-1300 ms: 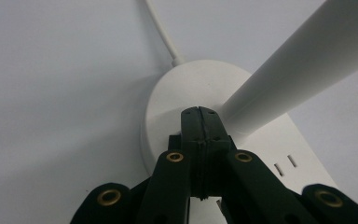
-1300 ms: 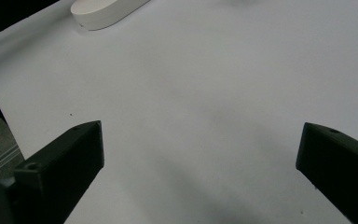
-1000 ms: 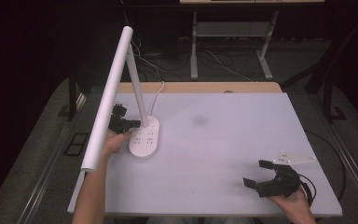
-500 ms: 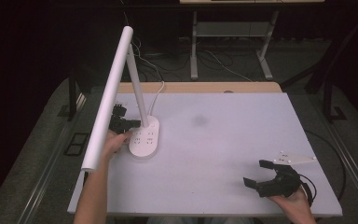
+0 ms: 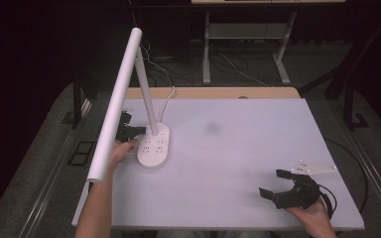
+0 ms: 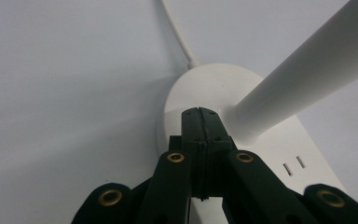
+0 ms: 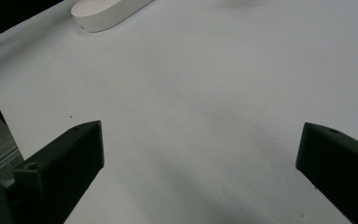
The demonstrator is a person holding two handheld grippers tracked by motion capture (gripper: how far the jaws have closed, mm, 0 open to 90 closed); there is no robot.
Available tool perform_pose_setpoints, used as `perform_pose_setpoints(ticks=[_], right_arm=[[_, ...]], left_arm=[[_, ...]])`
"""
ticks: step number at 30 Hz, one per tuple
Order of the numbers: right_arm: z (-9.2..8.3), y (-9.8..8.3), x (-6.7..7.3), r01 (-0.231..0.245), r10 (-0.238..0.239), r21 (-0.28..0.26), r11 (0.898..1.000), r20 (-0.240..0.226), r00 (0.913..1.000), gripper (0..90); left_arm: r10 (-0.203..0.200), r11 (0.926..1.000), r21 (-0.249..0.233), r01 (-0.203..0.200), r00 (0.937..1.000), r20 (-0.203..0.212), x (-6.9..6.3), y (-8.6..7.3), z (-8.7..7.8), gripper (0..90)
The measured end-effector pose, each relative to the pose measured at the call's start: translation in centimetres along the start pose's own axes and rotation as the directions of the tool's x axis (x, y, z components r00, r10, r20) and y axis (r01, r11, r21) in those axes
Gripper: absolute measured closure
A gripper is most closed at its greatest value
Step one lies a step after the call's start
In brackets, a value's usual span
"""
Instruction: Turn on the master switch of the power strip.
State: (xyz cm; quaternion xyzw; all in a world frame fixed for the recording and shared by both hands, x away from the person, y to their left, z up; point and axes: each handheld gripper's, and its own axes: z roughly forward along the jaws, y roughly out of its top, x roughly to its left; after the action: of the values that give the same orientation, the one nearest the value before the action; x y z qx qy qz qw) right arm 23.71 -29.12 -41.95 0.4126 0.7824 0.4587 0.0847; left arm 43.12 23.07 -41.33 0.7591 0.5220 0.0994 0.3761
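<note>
Dark room; white table (image 5: 258, 163) on grey floor (image 5: 49, 163), metal legs (image 5: 207, 54) behind.

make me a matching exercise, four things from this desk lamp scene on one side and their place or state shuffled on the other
Things:
1. left tongs
2. right tongs
3. lamp base
4. lamp cable

Places or states:
A. open, over bare table near the right front corner
B. white oval with sockets, at the table's left side
C. shut, tips on the base beside the lamp's stem
D. runs from the base's far end off the table's back edge

Pairs: 1-C, 2-A, 3-B, 4-D
</note>
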Motion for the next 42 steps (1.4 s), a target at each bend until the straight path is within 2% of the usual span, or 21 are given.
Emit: perform_pose_setpoints(ticks=[15, 17, 20, 23, 26, 30, 34, 37, 39, 42], right_arm=[[-0.1, 0.0, 0.0, -0.003, 0.003, -0.002, 1.000, 0.002, 1.0000, 0.3], [0.0, 0.0, 0.0, -0.001, 0.001, -0.003, 1.000, 0.001, 1.0000, 0.3], [0.0, 0.0, 0.0, 0.000, 0.000, -0.002, 1.000, -0.001, 1.0000, 0.3], [0.0, 0.0, 0.0, 0.000, 0.000, -0.004, 1.000, -0.002, 1.0000, 0.3], [0.0, 0.1, 0.0, 0.000, 0.000, -0.003, 1.000, -0.004, 1.0000, 0.3], [0.0, 0.0, 0.1, -0.002, 0.002, -0.004, 1.000, -0.005, 1.0000, 0.3], [-0.1, 0.0, 0.1, -0.010, 0.010, -0.005, 1.000, -0.006, 0.9999, 0.3], [-0.1, 0.1, 0.1, -0.010, 0.010, -0.007, 1.000, -0.006, 0.9999, 0.3], [-0.1, 0.1, 0.1, -0.010, 0.010, -0.006, 1.000, -0.007, 0.9999, 0.3], [-0.1, 0.1, 0.1, -0.007, 0.007, -0.006, 1.000, -0.007, 0.9999, 0.3]], left_arm=[[0.022, 0.9980, -0.058, -0.023, 0.9997, -0.009, -0.3, 0.4, -2.8, 89.9], [0.008, 0.9981, -0.061, -0.009, 0.9998, -0.017, -0.5, 0.4, -3.2, 89.8], [0.010, 0.9967, -0.080, -0.011, 0.9997, -0.022, -0.7, 0.3, -3.7, 89.0], [0.018, 0.9955, -0.093, -0.020, 0.9996, -0.020, -0.9, 0.3, -4.4, 82.9], [0.009, 0.9930, -0.117, -0.012, 0.9998, -0.018, -1.0, 0.1, -5.1, 76.8], [-0.030, 0.9889, -0.145, 0.030, 0.9995, 0.002, -0.9, -0.1, -6.1, 54.5], [-0.052, 0.9834, -0.174, 0.054, 0.9985, 0.014, -0.8, -0.6, -7.1, 41.0], [-0.050, 0.9796, -0.193, 0.056, 0.9980, 0.038, -0.6, -1.1, -7.9, 28.7], [-0.057, 0.9768, -0.204, 0.066, 0.9972, 0.048, -0.6, -1.5, -8.3, 23.4], [-0.045, 0.9768, -0.206, 0.059, 0.9964, 0.071, -0.8, -2.1, -8.7, 12.8]])
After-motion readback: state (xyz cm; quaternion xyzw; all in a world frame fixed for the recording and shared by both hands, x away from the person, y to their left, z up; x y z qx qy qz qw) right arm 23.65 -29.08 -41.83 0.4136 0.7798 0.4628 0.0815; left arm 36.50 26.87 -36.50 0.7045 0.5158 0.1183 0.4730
